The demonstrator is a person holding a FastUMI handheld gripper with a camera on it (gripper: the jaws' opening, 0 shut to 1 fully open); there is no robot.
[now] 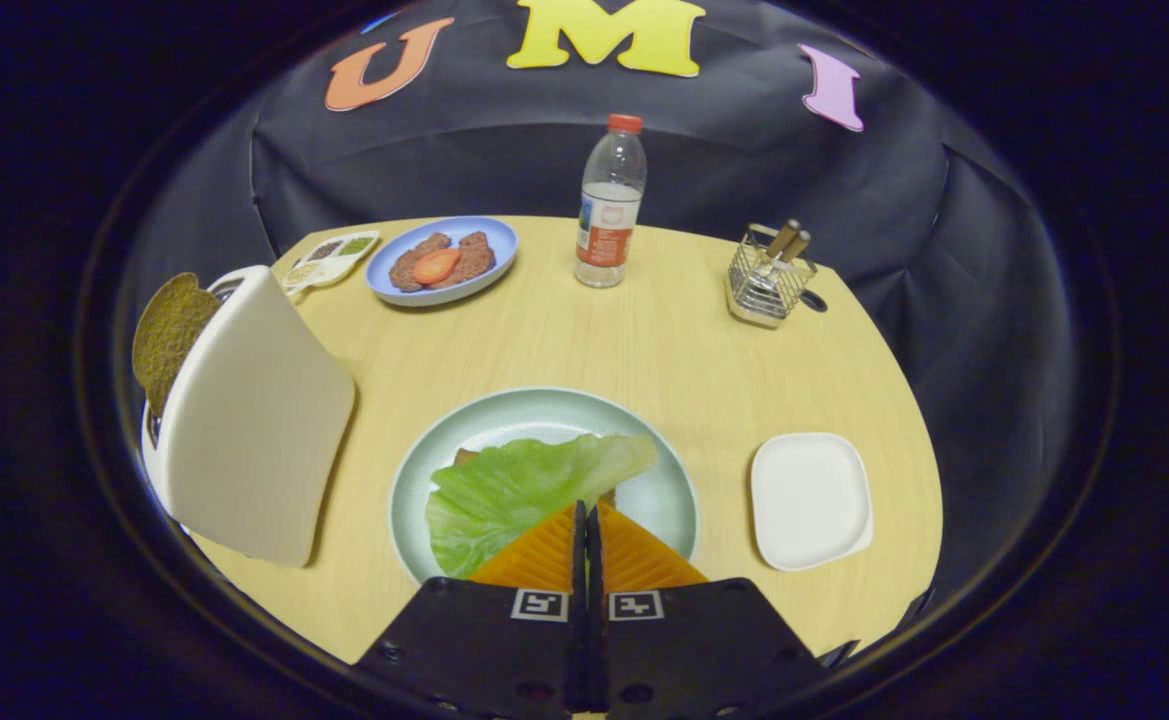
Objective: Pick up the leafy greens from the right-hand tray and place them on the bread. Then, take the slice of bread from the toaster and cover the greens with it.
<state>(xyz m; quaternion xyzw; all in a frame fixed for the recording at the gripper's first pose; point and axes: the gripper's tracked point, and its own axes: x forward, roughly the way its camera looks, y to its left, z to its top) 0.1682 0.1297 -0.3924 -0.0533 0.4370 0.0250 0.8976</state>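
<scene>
A green leaf (pixel 524 490) lies spread over a slice of bread (pixel 464 457) on the pale green plate (pixel 544 405), and only slivers of the bread peek out from under it. My gripper (pixel 584 508) is shut, its orange fingers (pixel 544 555) pressed together with their tips on the leaf's near edge, pinching it. To the left stands the white toaster (pixel 254 420), with a brown bread slice (pixel 169 335) sticking up from its slot. The white tray (pixel 809 498) to the right of the plate holds nothing.
Beyond the plate stand a water bottle (pixel 609 205), a blue plate (pixel 444 262) with meat patties and a tomato slice, a small seasoning dish (pixel 334 255) and a wire holder (pixel 769 280) with utensils. The round wooden table (pixel 644 350) ends just behind my fingers.
</scene>
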